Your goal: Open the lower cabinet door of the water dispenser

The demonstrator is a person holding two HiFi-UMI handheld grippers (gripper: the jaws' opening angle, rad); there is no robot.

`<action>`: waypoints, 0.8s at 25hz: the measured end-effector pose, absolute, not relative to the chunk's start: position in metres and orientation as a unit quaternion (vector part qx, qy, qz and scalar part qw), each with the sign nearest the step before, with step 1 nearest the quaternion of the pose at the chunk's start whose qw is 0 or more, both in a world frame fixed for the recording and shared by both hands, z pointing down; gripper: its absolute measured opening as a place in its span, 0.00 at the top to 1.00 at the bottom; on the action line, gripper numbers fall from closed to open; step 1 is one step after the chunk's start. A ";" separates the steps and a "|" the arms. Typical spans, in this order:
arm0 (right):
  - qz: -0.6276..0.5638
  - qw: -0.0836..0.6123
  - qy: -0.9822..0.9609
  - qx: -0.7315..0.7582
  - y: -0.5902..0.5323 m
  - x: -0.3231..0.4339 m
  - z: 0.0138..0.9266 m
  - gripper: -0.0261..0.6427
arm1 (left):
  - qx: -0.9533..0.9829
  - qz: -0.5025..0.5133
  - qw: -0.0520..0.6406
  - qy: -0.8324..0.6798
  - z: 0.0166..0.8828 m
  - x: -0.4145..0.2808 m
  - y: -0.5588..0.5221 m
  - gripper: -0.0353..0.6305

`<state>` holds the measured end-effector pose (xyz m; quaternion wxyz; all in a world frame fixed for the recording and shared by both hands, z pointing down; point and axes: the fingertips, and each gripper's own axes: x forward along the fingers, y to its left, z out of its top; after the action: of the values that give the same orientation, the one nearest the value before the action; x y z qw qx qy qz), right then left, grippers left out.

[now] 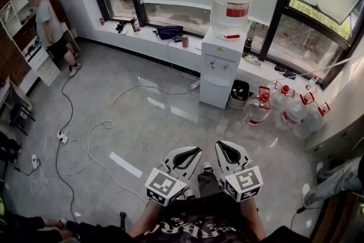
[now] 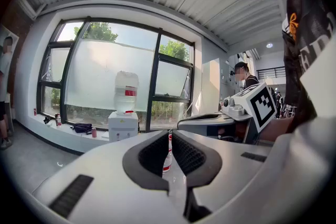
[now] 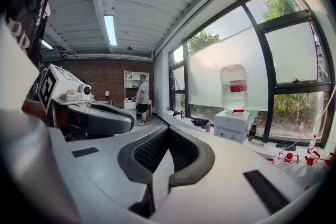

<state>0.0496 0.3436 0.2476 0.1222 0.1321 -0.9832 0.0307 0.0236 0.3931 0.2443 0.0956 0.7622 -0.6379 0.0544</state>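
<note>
The white water dispenser [image 1: 219,68] stands against the window ledge across the room, with a large clear bottle [image 1: 230,3] on top. Its lower cabinet door [image 1: 215,92] looks closed. It also shows small and distant as the dispenser [image 2: 123,126] in the left gripper view and as the dispenser [image 3: 231,126] in the right gripper view. My left gripper [image 1: 183,157] and right gripper [image 1: 229,152] are held side by side close to my body, far from the dispenser. The left gripper [image 2: 169,134] and the right gripper [image 3: 168,129] are both shut, with nothing between the pads.
Cables [image 1: 85,139] and a power strip [image 1: 62,136] trail over the grey floor at the left. A black bin [image 1: 239,93] and several red-capped water jugs [image 1: 284,108] sit right of the dispenser. A person [image 1: 48,23] stands by white shelves at the far left.
</note>
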 end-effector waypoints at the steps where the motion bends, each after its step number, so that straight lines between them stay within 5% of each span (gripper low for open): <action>1: 0.031 0.122 -0.983 0.133 0.344 0.051 0.249 0.94 | 0.763 0.055 0.096 -0.637 0.245 0.025 0.393 0.91; 20: 0.075 0.123 -0.981 0.131 0.313 0.048 0.269 0.94 | 0.765 0.065 0.116 -0.630 0.265 0.020 0.362 0.91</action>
<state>0.0483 0.3129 0.2686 0.1226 0.1309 -0.9809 0.0751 0.0198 0.3624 0.2649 0.1163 0.7652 -0.6299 0.0646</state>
